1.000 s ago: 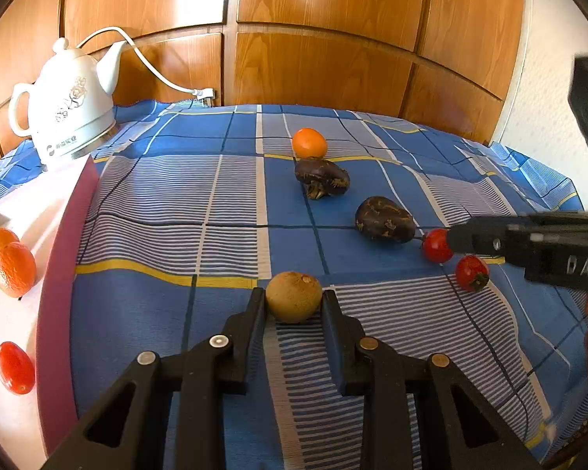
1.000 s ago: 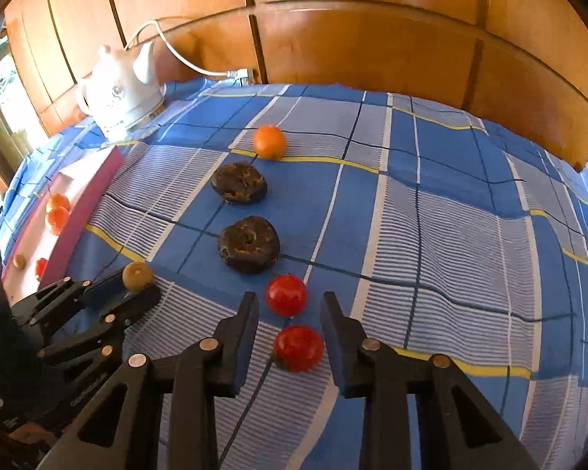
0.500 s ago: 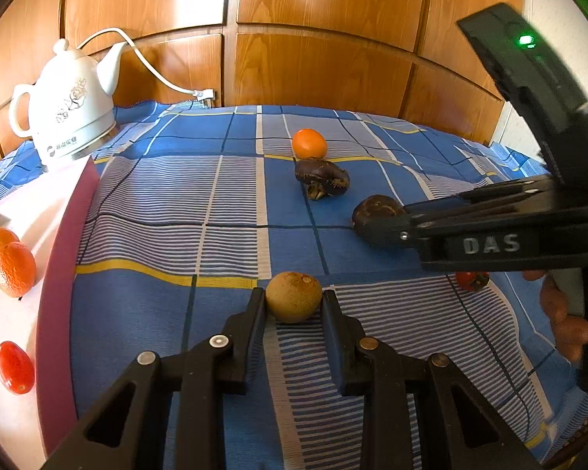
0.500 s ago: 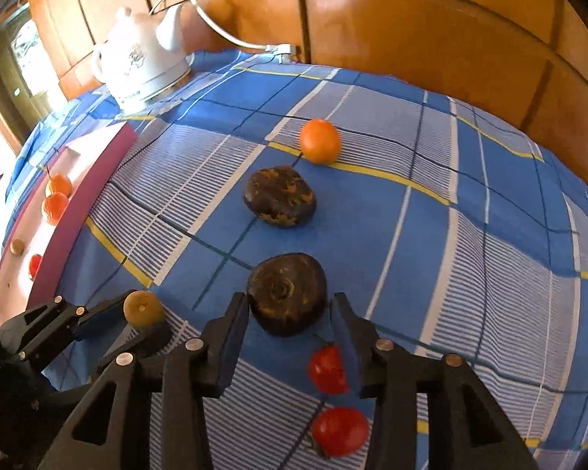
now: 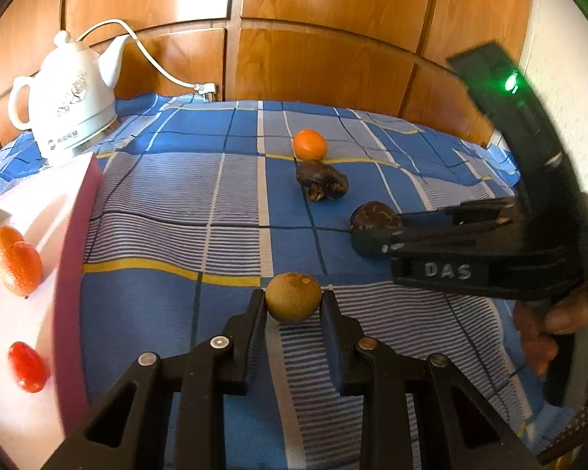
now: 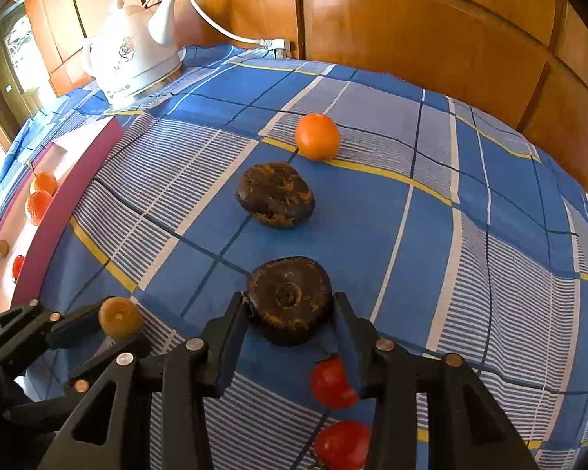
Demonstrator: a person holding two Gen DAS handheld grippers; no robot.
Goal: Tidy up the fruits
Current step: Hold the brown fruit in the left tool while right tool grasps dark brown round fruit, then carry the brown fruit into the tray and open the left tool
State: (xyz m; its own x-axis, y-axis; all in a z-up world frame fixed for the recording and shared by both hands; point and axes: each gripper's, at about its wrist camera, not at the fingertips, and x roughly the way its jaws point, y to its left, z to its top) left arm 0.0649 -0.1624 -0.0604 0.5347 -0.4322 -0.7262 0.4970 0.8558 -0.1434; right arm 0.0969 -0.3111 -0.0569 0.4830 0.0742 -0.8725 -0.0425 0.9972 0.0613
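My left gripper is shut on a small round brown fruit that rests on the blue checked cloth. In the right wrist view that fruit shows between the left fingers at the lower left. My right gripper has its pads against both sides of a flat dark brown fruit. Two red cherry tomatoes lie under its fingers. A second dark fruit and an orange lie farther back. In the left wrist view the right gripper reaches in from the right.
A white tray with a pink rim sits at the left and holds small orange fruits and a red tomato. A white kettle with its cord stands at the back left. Wood panels close off the back. A hand holds the right gripper.
The right gripper moved from over the cherry tomatoes up to the near dark fruit, its jaws widened, and they now enclose it. The left gripper stayed still on the brown fruit.
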